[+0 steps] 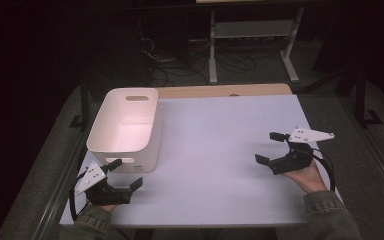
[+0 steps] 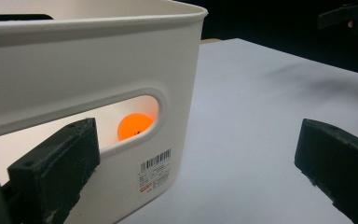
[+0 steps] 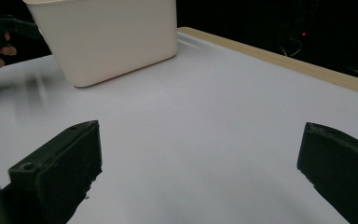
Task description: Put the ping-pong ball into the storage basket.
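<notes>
One orange ball [image 2: 135, 126] is lying inside the white bin [image 1: 125, 127], glowing through the bin's near handle slot in the left gripper view. The bin is standing at the left of the bench [image 1: 220, 150], its near wall bearing a small barcode label [image 2: 154, 171].

The left gripper [image 1: 126, 174] is hovering just beside that near wall, jaws spread wide and holding nothing. The right gripper [image 1: 270, 147] is waiting well apart at the bench's right side, jaws likewise spread and empty.

Risks, as judged from this layout: the left jaw nearest the bin is sitting close to the wall, so a forward push is likely to shove the light bin across the smooth bench rather than enter it. A smooth round ball is apt to roll away from closing jaws, or squirt out if pinched off-centre. Reaching through the slot looks unworkable; the slot appears too narrow for the jaw.

Materials: the bin is appearing as thin, glossy moulded plastic with rounded corners, a rolled rim and oval handle slots at both ends. The ball is looking smooth and hard. The bench top is a matt white sheet with a wooden edge [image 1: 220, 91] at the far side. The jaws are dull black blocks, scuffed at the edges.
</notes>
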{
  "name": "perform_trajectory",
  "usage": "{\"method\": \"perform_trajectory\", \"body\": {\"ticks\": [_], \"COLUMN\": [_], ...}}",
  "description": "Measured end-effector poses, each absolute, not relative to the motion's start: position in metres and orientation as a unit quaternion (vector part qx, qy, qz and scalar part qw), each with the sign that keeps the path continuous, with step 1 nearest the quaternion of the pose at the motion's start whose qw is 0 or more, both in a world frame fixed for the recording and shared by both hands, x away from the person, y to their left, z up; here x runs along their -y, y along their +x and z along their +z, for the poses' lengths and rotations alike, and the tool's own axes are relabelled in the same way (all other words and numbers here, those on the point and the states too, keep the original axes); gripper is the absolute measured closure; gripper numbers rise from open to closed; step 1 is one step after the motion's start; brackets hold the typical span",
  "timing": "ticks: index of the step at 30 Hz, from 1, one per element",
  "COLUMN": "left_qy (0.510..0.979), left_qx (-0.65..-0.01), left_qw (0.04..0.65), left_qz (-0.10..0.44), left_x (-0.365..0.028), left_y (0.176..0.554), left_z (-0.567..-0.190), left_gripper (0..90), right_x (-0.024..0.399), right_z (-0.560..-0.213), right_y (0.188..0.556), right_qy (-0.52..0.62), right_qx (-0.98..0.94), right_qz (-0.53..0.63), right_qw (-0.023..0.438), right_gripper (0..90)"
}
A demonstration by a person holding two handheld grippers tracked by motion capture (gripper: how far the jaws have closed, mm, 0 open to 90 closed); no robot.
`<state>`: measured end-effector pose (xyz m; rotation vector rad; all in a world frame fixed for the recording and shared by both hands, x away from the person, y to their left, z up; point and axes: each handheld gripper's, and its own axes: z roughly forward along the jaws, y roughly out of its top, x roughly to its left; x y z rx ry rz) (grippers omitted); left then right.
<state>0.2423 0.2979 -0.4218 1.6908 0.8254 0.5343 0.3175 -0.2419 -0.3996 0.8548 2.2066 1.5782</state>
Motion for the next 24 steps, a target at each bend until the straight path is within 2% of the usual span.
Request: {"method": "perform_trajectory", "body": {"ticks": [24], "left_qy": [0.714], "left_qx": [-0.35], "left_qw": [0.562], "left_qz": [0.226], "left_x": [-0.298], "left_y": [0.242], "left_z": [-0.422], "left_gripper": [0.0], "right_x": [0.271], "right_z": [-0.416], "right_y": [0.292], "right_qy": [0.337], "right_qx": [-0.728], "right_qz": [0.561], "right_qw": [0.206], "right_gripper": [0.0]}}
